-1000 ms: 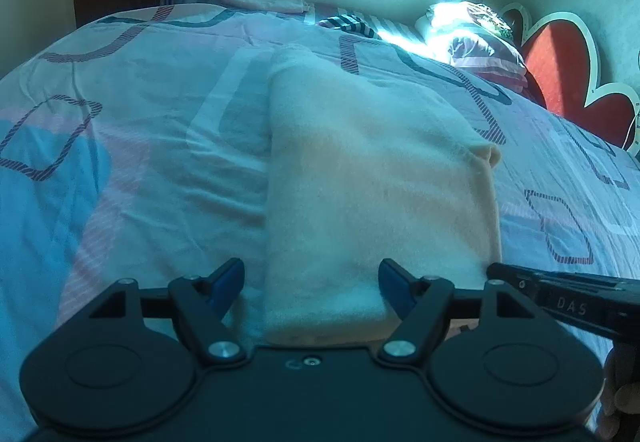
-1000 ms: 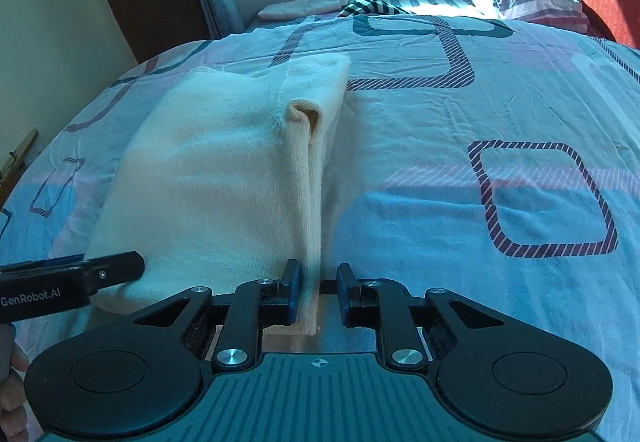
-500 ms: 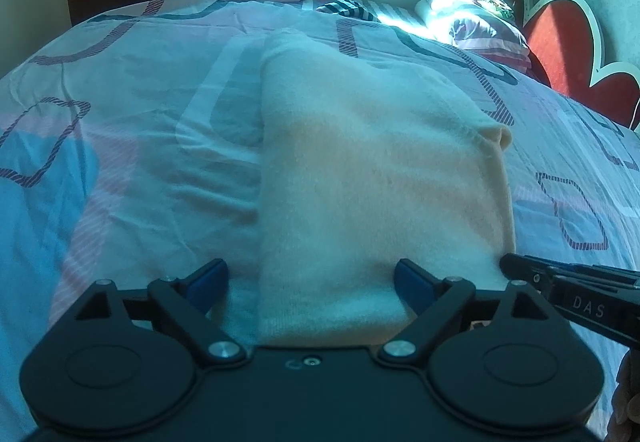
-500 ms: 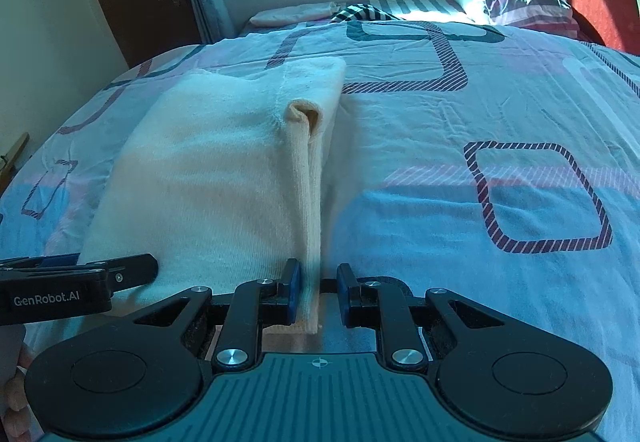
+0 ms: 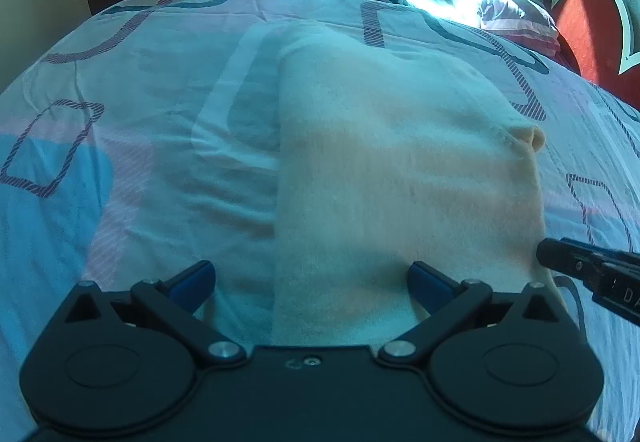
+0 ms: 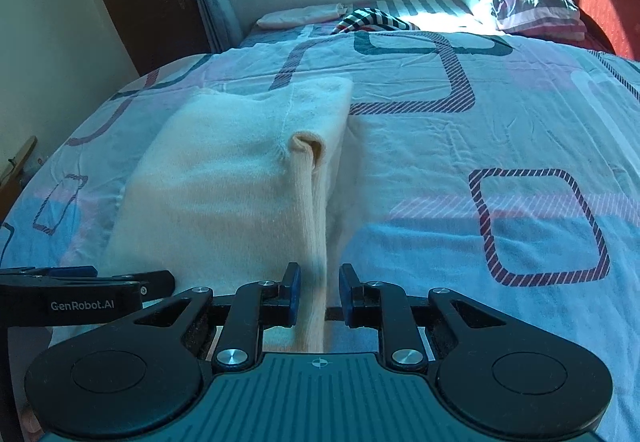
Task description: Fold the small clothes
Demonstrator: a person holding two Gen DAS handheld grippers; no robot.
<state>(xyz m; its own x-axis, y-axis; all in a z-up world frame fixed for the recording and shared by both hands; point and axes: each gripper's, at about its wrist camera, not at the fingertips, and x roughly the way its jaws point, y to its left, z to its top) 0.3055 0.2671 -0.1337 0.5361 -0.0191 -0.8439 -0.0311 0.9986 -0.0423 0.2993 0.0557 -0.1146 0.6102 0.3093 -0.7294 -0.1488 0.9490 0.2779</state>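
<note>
We see a patterned bedsheet filling both views, and on it a cream knit garment, folded into a long panel that runs away from the cameras and lies flat on the bed. In the right wrist view its right edge stands up as a thin ridge ending in a small rolled cuff.

The left gripper has its blue fingers spread wide, one over the sheet and one over the cloth, holding nothing. The right gripper has its fingers a little apart on either side of the ridge; the left pad seems to touch the fabric, the right one stands clear.

Compared with one second ago, the right fingers, then pressed close on the ridge, have parted, and the left fingers have spread farther while that camera has moved nearer and lower over the hem. The garment has kept its place and shape. We judge that the lengthwise fold has just been released, and that a crosswise fold from the near hem would follow.
</note>
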